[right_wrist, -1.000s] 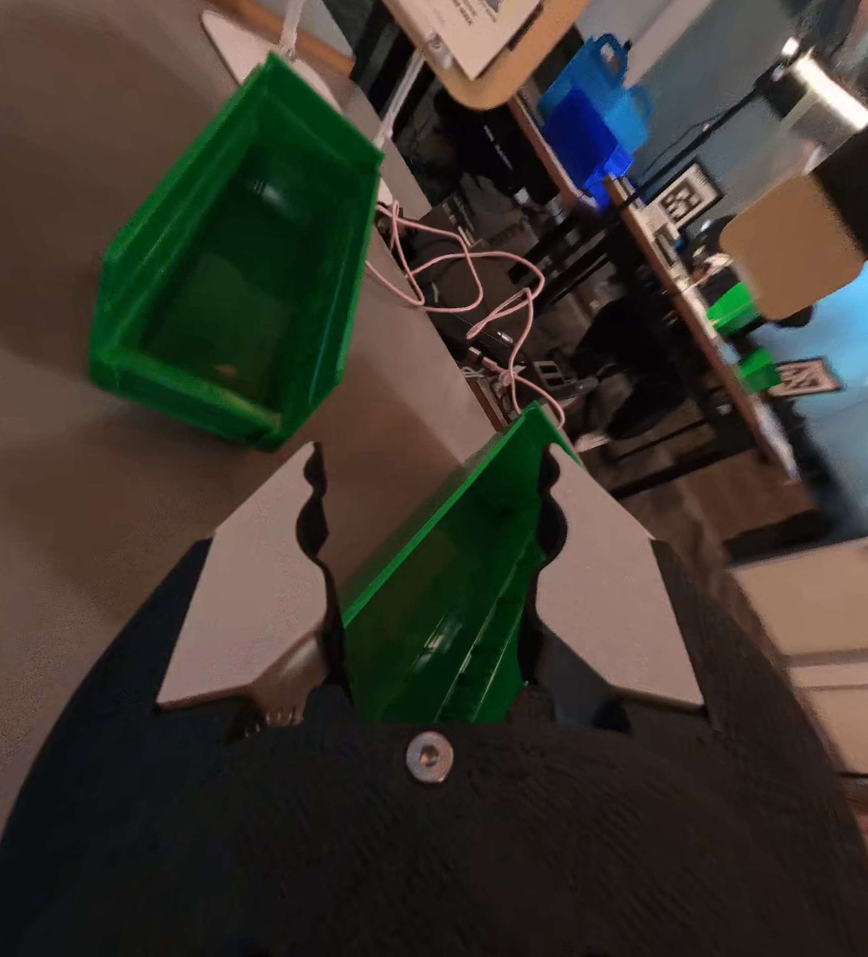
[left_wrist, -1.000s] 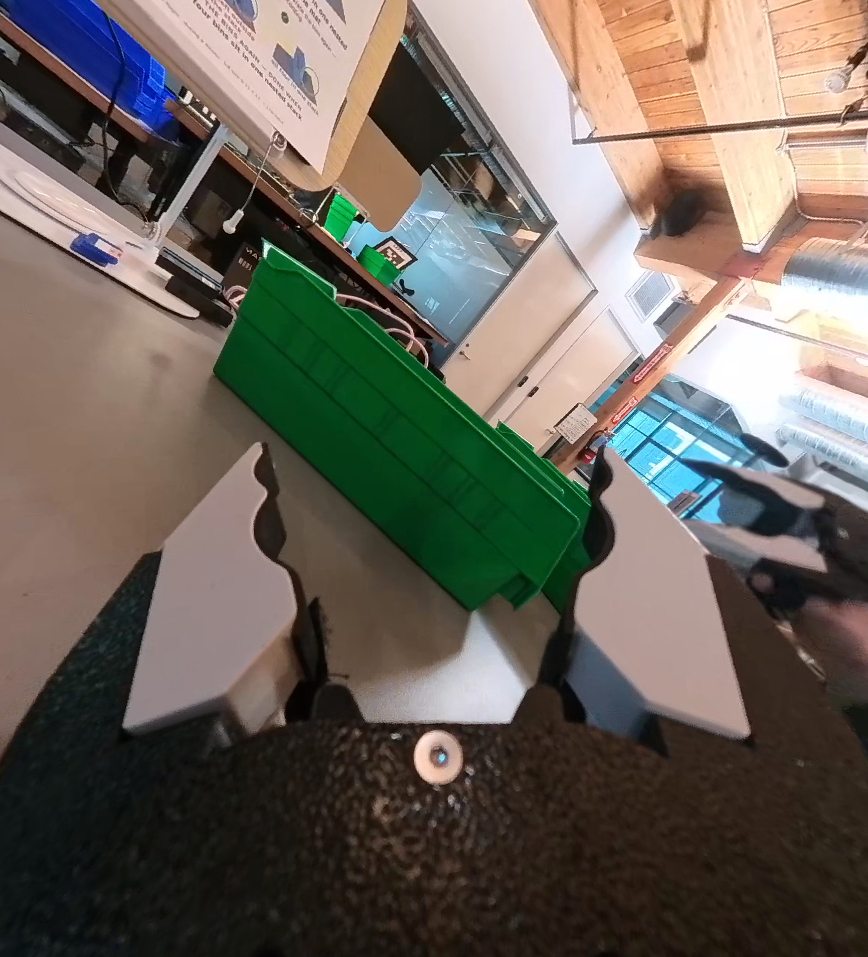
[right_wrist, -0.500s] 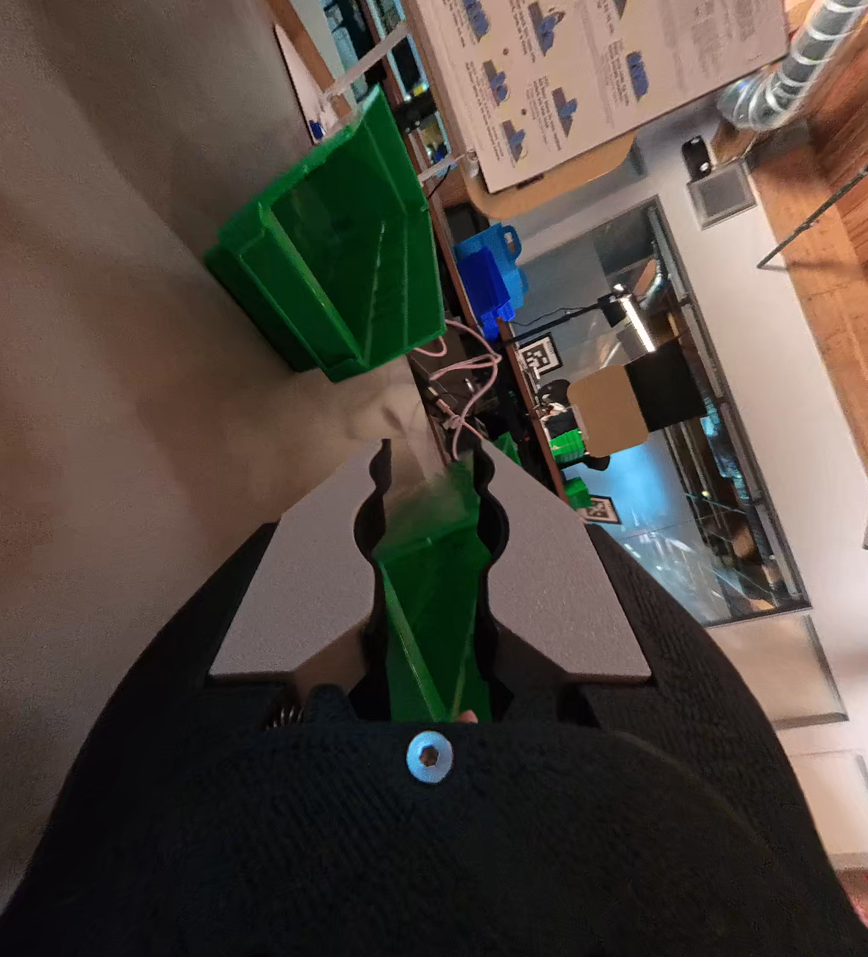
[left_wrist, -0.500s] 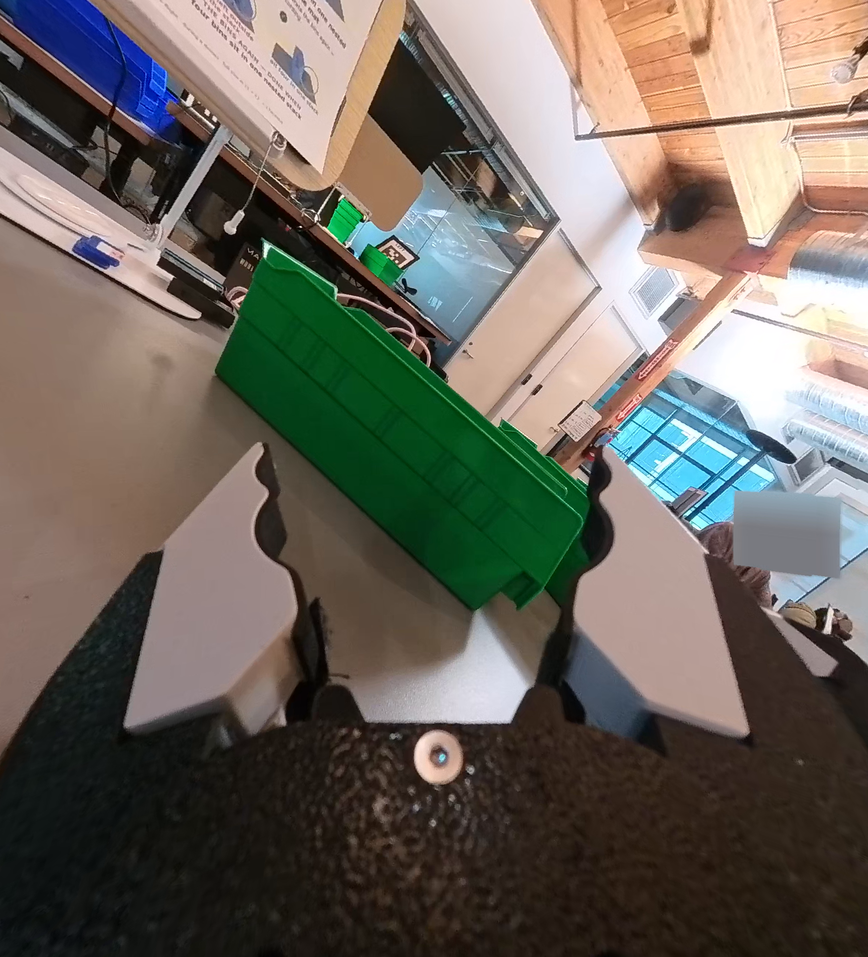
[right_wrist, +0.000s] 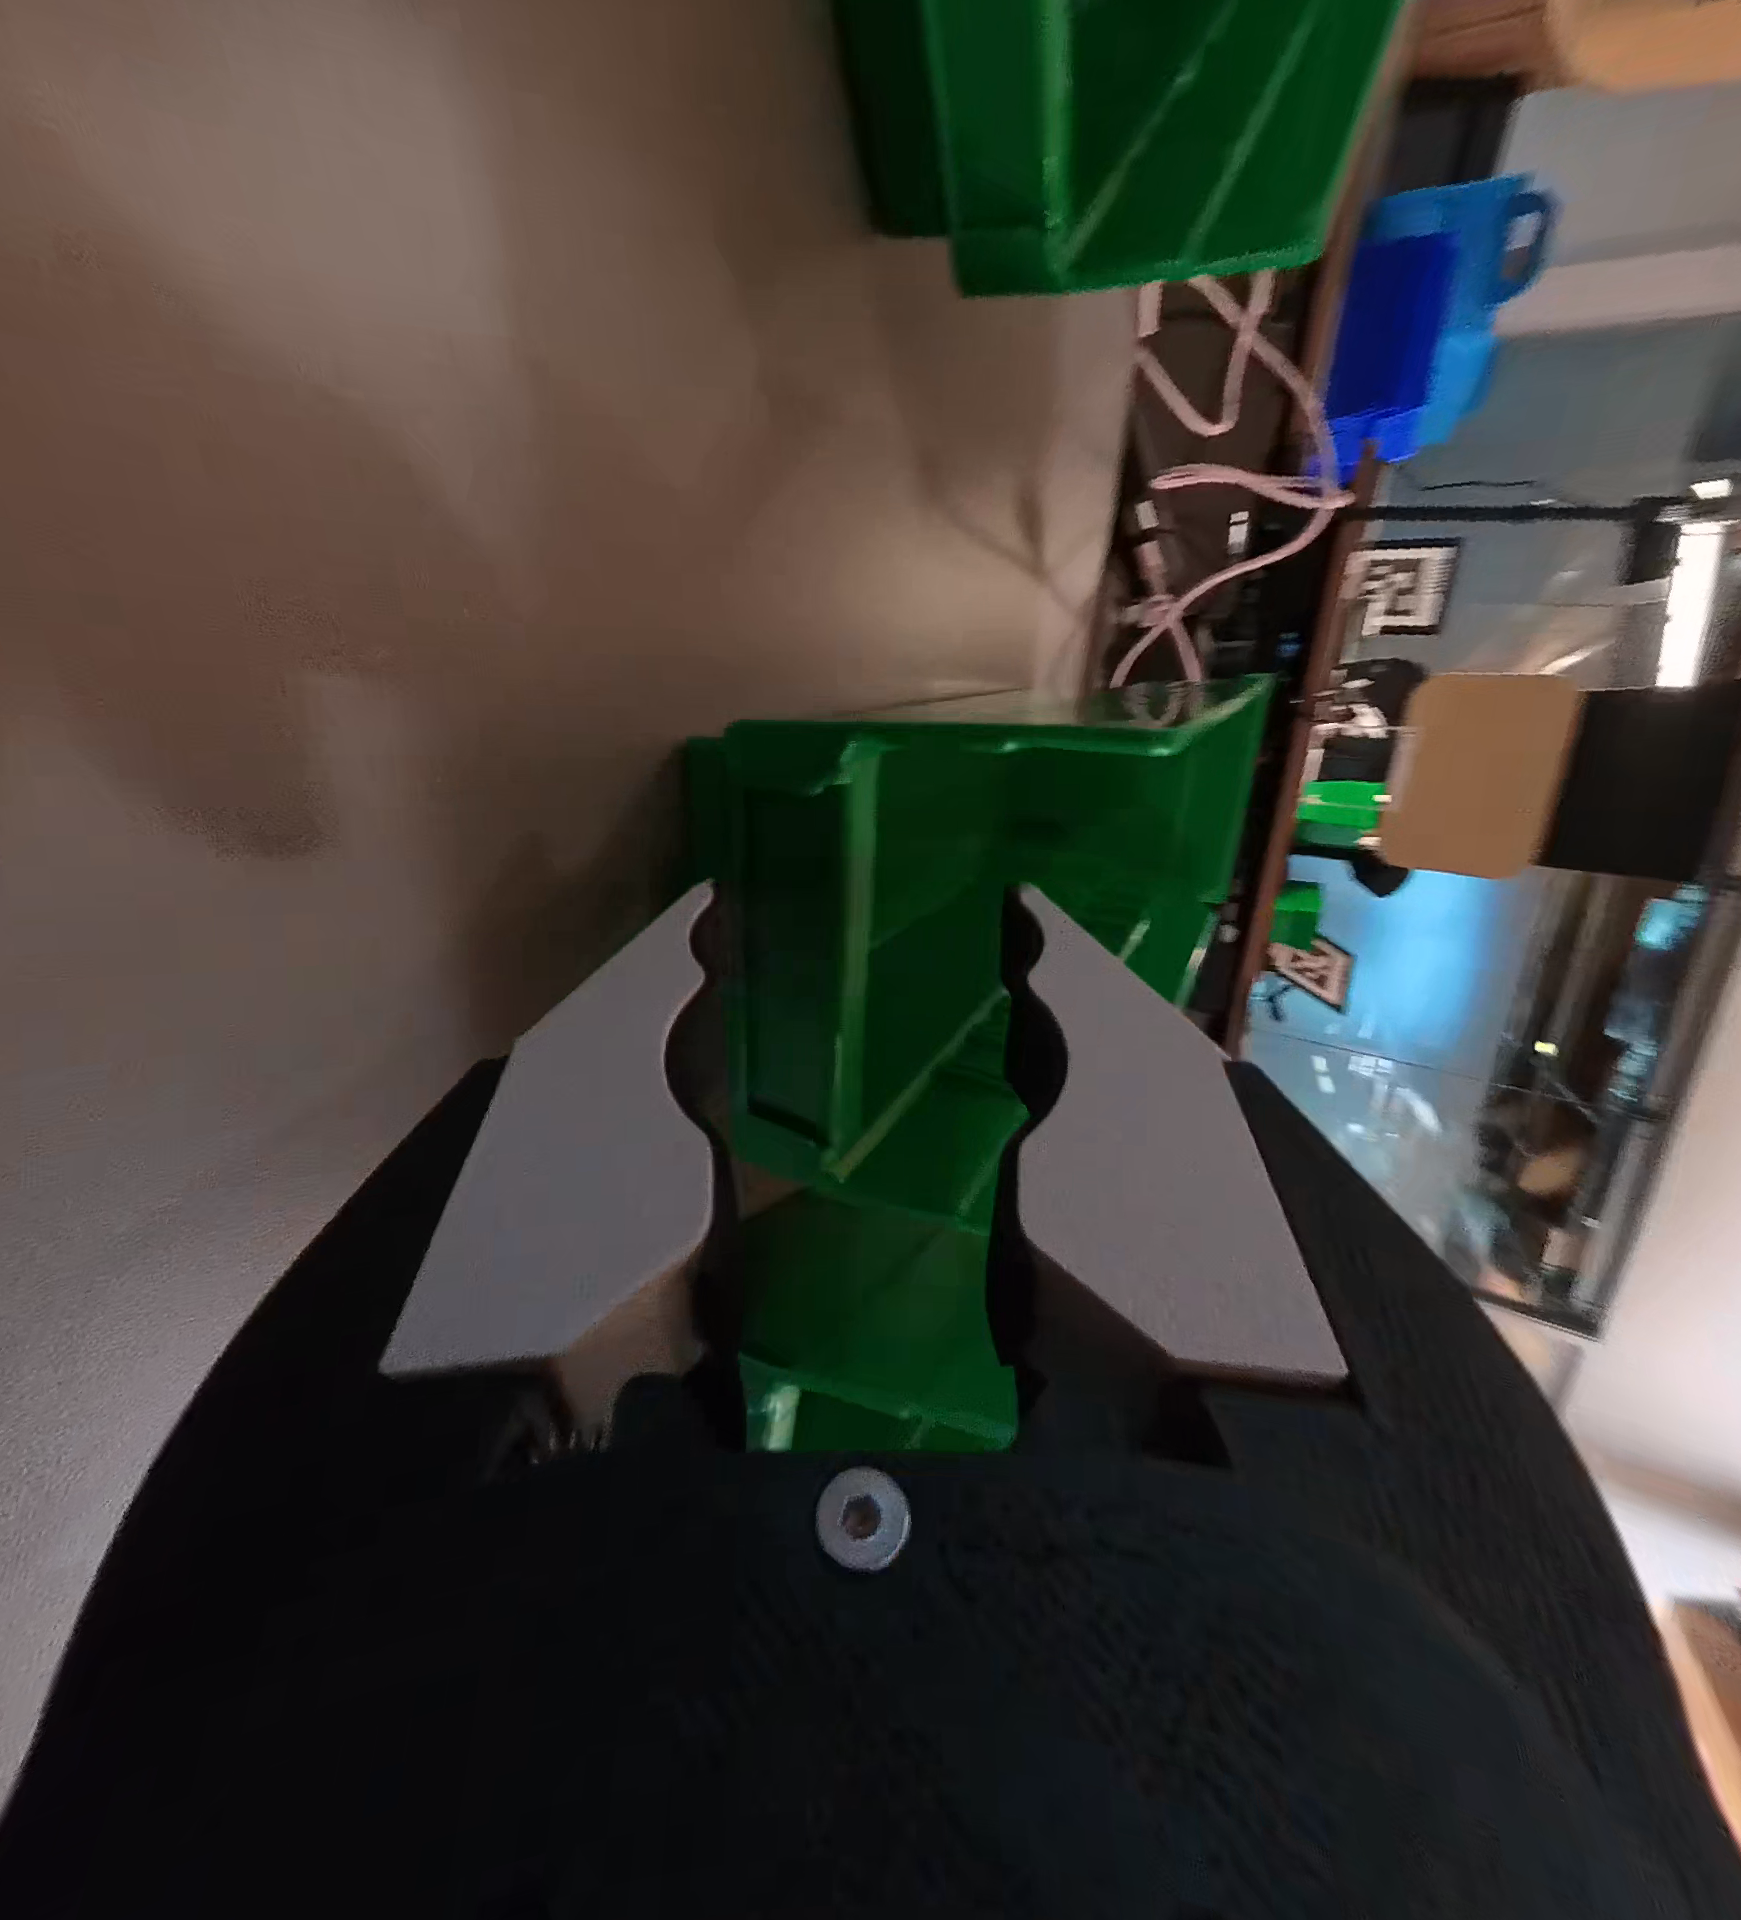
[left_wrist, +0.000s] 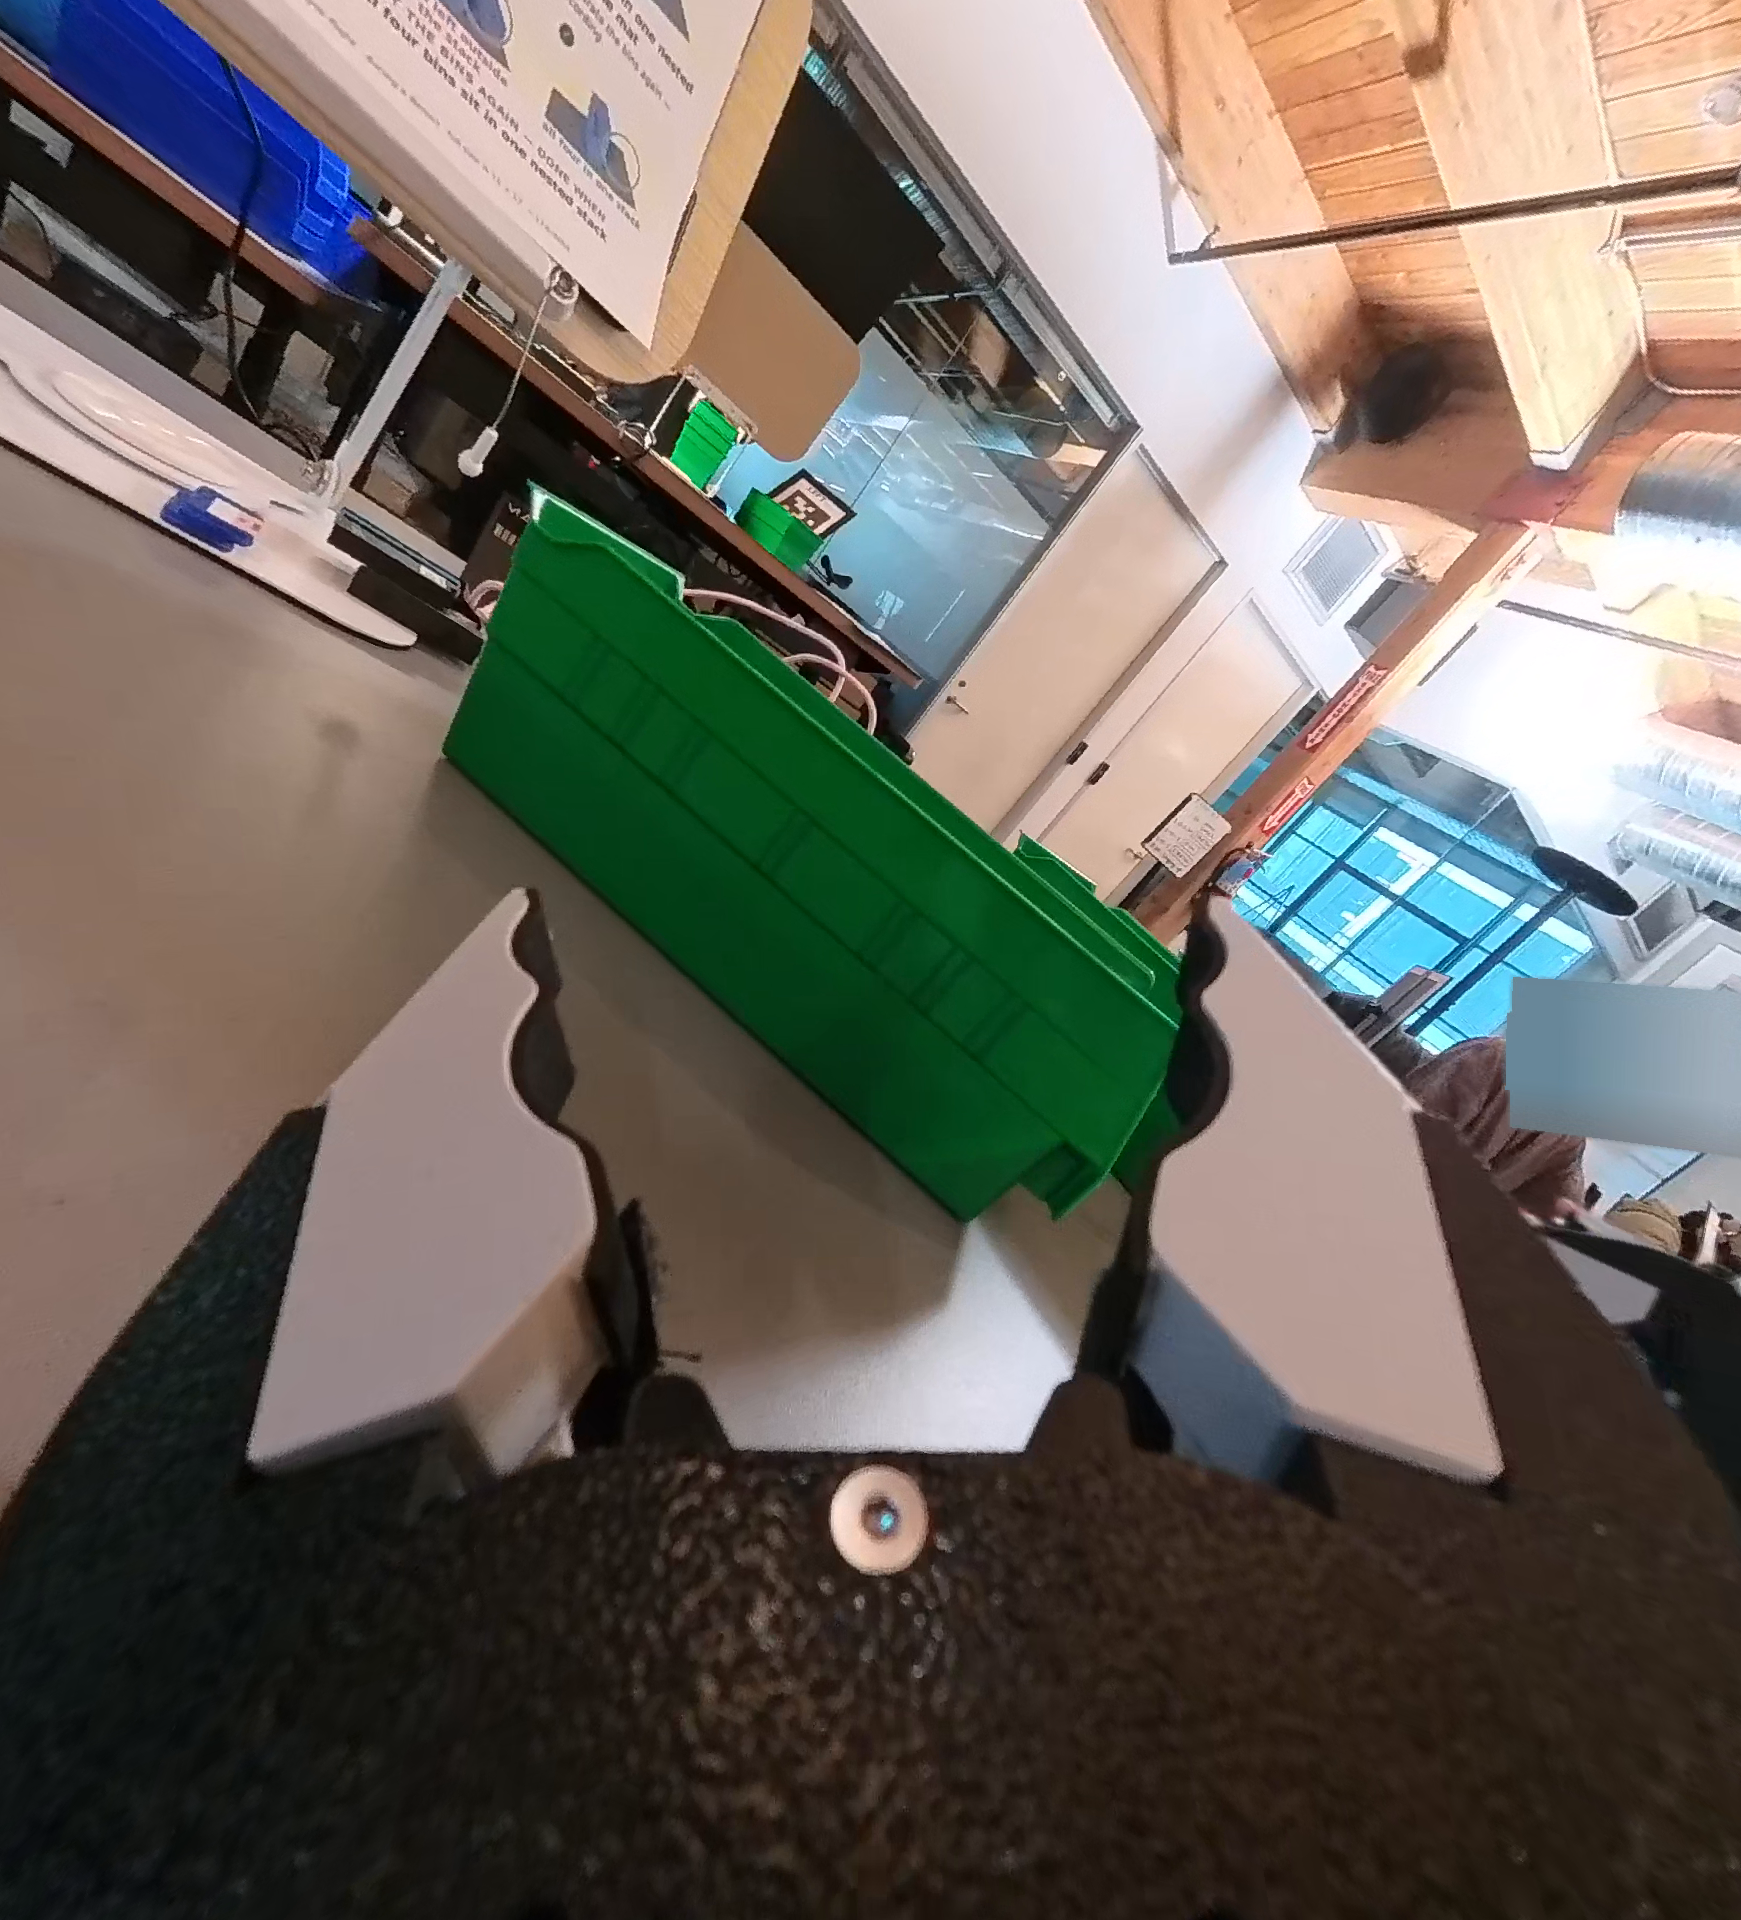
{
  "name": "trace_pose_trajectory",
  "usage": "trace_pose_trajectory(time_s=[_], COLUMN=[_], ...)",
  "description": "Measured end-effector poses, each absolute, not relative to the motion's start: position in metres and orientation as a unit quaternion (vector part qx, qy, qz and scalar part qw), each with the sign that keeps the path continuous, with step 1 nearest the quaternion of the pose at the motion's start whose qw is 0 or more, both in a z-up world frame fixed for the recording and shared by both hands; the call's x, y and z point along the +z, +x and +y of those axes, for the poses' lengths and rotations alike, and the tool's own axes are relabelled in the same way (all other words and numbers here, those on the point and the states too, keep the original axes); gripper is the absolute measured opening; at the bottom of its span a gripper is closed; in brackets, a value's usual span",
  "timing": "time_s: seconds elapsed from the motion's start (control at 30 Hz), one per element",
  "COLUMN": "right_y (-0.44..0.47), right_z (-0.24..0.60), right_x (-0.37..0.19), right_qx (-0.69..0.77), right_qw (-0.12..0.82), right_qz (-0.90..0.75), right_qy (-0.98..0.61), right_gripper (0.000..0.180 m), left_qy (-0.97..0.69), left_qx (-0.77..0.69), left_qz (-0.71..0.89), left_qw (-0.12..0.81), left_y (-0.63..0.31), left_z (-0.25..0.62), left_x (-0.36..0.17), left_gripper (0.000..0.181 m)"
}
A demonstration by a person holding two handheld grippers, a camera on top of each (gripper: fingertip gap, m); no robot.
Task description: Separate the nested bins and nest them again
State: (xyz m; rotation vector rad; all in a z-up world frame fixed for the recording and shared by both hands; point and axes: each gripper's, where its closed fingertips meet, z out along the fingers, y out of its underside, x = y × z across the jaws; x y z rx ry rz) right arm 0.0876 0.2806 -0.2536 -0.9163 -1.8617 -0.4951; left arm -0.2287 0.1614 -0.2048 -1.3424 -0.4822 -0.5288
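The grey fingers (left_wrist: 1302, 1174) of the left gripper (left_wrist: 861, 914) are spread wide and nothing is held between them. The fingers (right_wrist: 596, 1122) of the right gripper (right_wrist: 861, 894) are drawn in narrow on the wall of a green moulded-plastic bin (right_wrist: 907, 966), which is carried clear of the grey table (right_wrist: 326, 520).

In the left wrist view, a long green plastic bin (left_wrist: 793, 873) is seen resting on the table just ahead of the open gripper. More green rims (left_wrist: 1063, 862) show behind its far side; whether they belong to nested bins cannot be told. In the right wrist view, another green bin (right_wrist: 1105, 135) is seen at the top edge, well apart from the held one.

Handling, as judged: the bins are taken to be light, stiff, thin-walled and glossy, so slip under a pinch is possible. A side wall or the thickened rim is judged the best hold.

Orientation: the resting bin's long axis runs from near right to far left, its ribbed side wall towards the camera. The held bin's long axis is aligned roughly with the fingers, its interior partly visible; motion blur limits further detail.
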Motion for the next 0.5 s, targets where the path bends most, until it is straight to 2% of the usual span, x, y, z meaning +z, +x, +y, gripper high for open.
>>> trace_pose_trajectory(time_s=[0.17, 0.3, 0.5], right_y=[0.092, 0.093, 0.097], right_z=[0.292, 0.306, 0.306], right_x=[-0.282, -0.29, -0.29], right_qx=[-0.197, -0.225, -0.228], right_qw=[0.384, 0.356, 0.327], right_qz=[-0.802, -0.806, -0.807], right_qy=[-0.414, -0.416, -0.436], right_gripper=[0.054, 0.038, 0.029], left_qy=[-0.605, -0.605, -0.604], left_qx=[-0.243, -0.245, -0.248], left_qz=[-0.22, -0.221, -0.223], left_qw=[0.726, 0.725, 0.724], left_y=[-0.229, -0.229, -0.23], left_z=[0.161, 0.161, 0.161], left_x=[-0.204, -0.204, -0.204], left_gripper=[0.117, 0.117, 0.117])
